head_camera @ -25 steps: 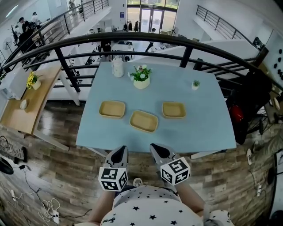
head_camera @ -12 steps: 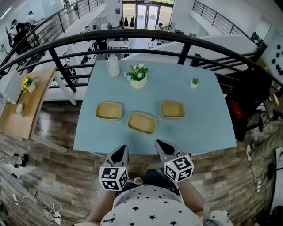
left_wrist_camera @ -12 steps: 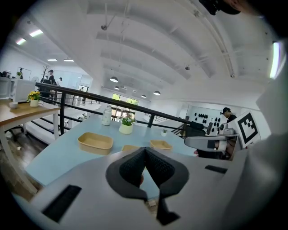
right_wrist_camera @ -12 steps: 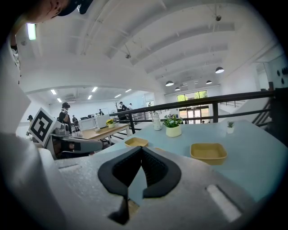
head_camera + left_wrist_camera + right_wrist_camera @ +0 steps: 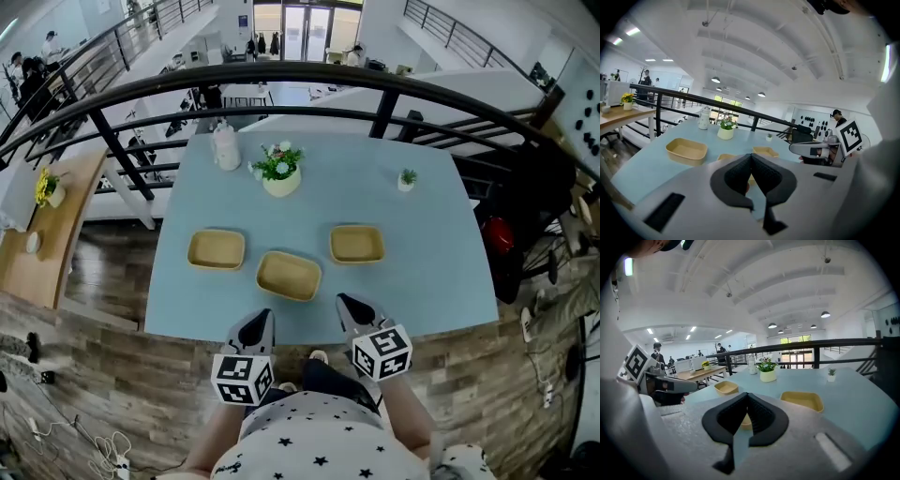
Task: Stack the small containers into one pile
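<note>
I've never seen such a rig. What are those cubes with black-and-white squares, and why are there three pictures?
A person holds a two-jaw tool in each hand; the patterned cubes belong to them. One camera on the person's head looks down at the left tool and right tool. The other two pictures come from cameras riding on each tool, looking along its jaws. Both are shut, holding nothing. On the blue table lie three tan containers, unstacked: left container, middle container, right container. Behind stand a flower pot, a small plant and a white jug.
</note>
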{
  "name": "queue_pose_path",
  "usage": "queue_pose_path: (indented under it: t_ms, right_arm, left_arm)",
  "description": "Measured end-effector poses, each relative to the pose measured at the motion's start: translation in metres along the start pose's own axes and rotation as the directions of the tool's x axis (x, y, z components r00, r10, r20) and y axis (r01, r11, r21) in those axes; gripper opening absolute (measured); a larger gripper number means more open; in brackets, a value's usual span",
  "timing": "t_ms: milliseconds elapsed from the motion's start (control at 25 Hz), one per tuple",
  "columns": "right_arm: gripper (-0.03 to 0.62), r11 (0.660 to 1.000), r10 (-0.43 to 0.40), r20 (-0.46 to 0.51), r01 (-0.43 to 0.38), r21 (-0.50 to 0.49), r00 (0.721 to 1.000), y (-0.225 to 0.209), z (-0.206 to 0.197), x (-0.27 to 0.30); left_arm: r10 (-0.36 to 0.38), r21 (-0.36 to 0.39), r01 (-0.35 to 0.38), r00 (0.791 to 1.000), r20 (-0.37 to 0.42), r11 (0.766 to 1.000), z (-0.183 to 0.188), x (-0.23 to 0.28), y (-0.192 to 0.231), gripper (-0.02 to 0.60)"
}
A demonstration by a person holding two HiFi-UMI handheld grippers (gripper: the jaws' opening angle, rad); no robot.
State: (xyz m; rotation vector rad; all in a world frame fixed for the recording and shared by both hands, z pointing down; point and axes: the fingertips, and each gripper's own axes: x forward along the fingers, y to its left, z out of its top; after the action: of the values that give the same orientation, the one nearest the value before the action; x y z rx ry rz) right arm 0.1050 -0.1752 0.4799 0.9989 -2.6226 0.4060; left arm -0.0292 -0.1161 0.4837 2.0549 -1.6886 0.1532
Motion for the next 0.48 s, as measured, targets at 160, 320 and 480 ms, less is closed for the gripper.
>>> queue_pose_path:
  t_ms: [160,320,480]
  right_arm:
    - [0.005,0.997,-0.026,-0.035,0.023,-0.07,0.999,-0.037,0.0,0.01]
    - [0.005,0.988,-0.052,-0.079,0.039,-0.152,0.996,-0.07,0.001,0.019]
    - [0.005,0.97,-0.081,-0.137,0.046,-0.239,0.987,-0.103,-0.002,0.029]
  left_arm:
    - [-0.009,-0.011,0.009,1.0,-0.005,1.0,0.007,0.028,-0.011,0.002]
    - [-0.005,-0.021,0.005,1.0,-0.001,1.0,0.018,0.05,-0.018,0.002]
    - [0.008,-0.025,-0.009,1.0,-0.005,1.0,0.025,0.069,-0.021,0.002]
